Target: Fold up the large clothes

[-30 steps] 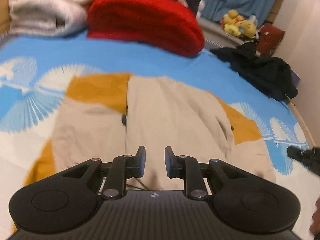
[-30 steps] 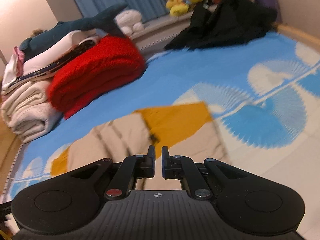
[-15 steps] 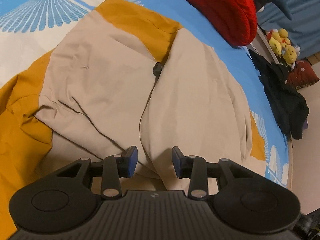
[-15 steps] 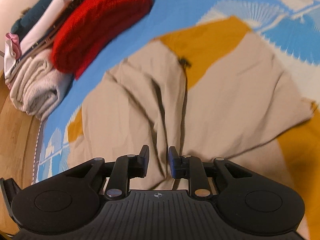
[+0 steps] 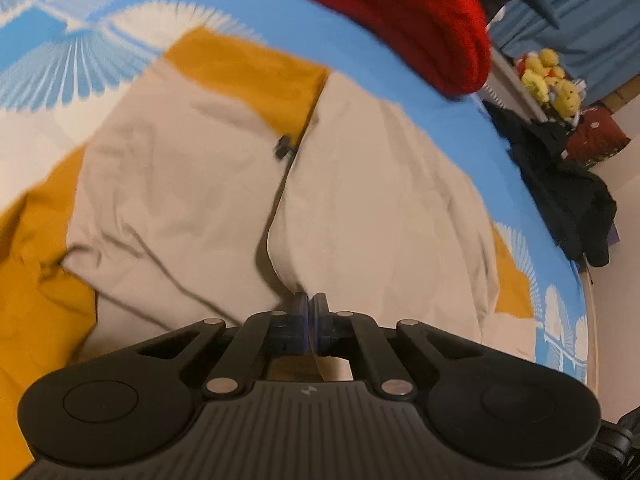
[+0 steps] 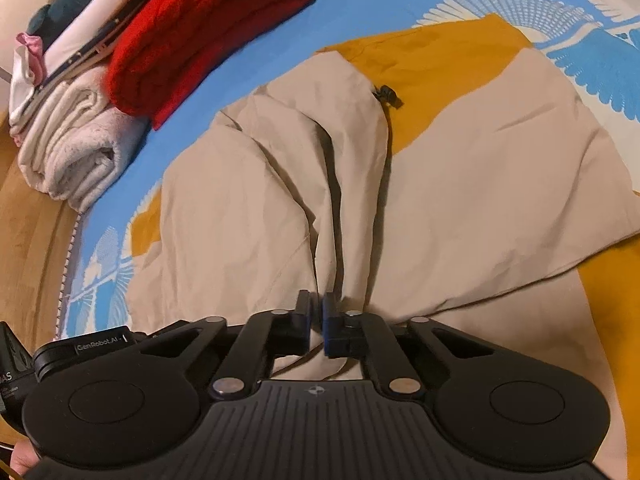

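The left gripper is clenched on a pinch of beige cloth at the near hem of the jacket, the fabric rising in a small peak straight into its fingertips. The right gripper is nearly closed too, with a ridge of the same beige cloth drawn up between its pads, so it looks to be grasping the hem as well.

Ahead of both pairs of fingers the beige-and-mustard jacket lies spread on the blue patterned bedspread, front halves meeting along a centre seam with a small dark toggle partway up. Beyond it sit a folded red knit and a rolled white blanket.

I'd say folding has barely begun: the jacket is laid out, hem gripped, but no fold shows.
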A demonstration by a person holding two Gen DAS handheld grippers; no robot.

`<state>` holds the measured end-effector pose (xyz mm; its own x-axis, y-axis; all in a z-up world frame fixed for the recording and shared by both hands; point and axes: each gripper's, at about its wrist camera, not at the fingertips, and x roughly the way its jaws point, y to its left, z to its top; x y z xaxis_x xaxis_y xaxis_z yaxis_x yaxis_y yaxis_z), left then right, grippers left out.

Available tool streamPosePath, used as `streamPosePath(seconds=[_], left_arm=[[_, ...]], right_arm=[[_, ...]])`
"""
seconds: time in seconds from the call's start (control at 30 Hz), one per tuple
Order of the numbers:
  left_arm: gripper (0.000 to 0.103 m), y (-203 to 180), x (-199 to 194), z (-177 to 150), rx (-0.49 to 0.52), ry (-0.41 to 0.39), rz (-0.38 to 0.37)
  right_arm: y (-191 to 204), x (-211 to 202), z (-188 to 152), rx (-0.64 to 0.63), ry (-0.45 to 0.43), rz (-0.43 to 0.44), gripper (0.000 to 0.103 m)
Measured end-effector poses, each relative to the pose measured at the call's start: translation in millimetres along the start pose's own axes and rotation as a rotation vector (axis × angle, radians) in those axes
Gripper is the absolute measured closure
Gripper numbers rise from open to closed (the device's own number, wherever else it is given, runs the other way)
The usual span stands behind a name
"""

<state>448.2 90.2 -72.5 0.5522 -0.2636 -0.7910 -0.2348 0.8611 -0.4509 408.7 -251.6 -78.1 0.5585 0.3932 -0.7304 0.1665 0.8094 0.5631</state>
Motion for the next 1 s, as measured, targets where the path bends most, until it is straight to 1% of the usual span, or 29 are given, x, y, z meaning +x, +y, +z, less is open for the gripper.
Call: streamPosePath(seconds=[0.07,0.13,0.2,0.23,0.27,0.3,0.33,0.37,0.4,0.47,0.5,0.57,0.63,0.7,0.73,0.8,0.83,0.87,0.9,0.93,1.0], left_arm=[[0.102,-5,-10,0,0.024,-0.044,-0.009],[0.102,-10,-17,1,0.053,-0.080,0.002],[0.101,-8,-13,0,0.049,-0.057,0.011],[0.099,-4,-6,-2,0.028,-0.020,0.024],[0.096,1,0,-3,0.004,0.015,0.052],[0.095,5,4,-4,-0.017,0.036,0.073],[0.092,10,5,-4,-0.047,0.043,0.084],[0.089,12,3,-3,-0.059,0.034,0.085],[0.088,11,-1,-1,-0.051,0.015,0.085],[0.079,2,-11,3,-0.002,-0.041,0.077],[0.079,-3,-16,4,0.029,-0.068,0.068],[0.079,-13,-20,3,0.094,-0.090,0.031],[0.079,-23,-16,-3,0.132,-0.068,-0.009],[0.079,-29,-11,-10,0.146,-0.034,-0.028],[0.079,-31,-8,-12,0.151,-0.017,-0.035],[0.079,-35,-3,-16,0.168,0.008,-0.047],[0.079,-36,-1,-18,0.179,0.018,-0.052],[0.079,-37,1,-20,0.189,0.026,-0.056],[0.079,-39,3,-21,0.199,0.033,-0.063],[0.079,-39,4,-23,0.213,0.045,-0.074],[0.079,-40,9,-25,0.244,0.072,-0.093]], right_arm=[[1,-5,1,0.002,-0.024,0.025,0.102],[3,-8,2,-0.003,-0.037,0.048,0.103],[1,-8,2,0.011,-0.032,0.064,0.103],[-1,-6,2,0.023,-0.022,0.058,0.102],[-4,-4,2,0.034,-0.012,0.037,0.102],[-8,0,1,0.046,0.004,0.000,0.098],[-14,4,0,0.060,0.026,-0.047,0.098],[-19,7,0,0.070,0.039,-0.079,0.098],[-24,7,1,0.081,0.036,-0.101,0.098],[-29,-1,5,0.096,-0.016,-0.130,0.098],[-28,-7,7,0.088,-0.049,-0.127,0.098],[-22,-17,12,0.061,-0.107,-0.078,0.096],[-14,-21,13,0.043,-0.124,-0.012,0.084],[-10,-15,10,0.039,-0.090,0.031,0.058],[-10,-9,8,0.043,-0.054,0.042,0.054],[-9,4,2,0.050,0.017,0.031,0.055],[-10,8,-1,0.048,0.035,0.018,0.055],[-9,12,-4,0.040,0.051,0.004,0.066],[-9,13,-5,0.030,0.055,-0.004,0.089],[-7,10,-6,0.021,0.046,-0.009,0.093],[-6,1,-4,0.021,0.001,-0.004,0.097]])
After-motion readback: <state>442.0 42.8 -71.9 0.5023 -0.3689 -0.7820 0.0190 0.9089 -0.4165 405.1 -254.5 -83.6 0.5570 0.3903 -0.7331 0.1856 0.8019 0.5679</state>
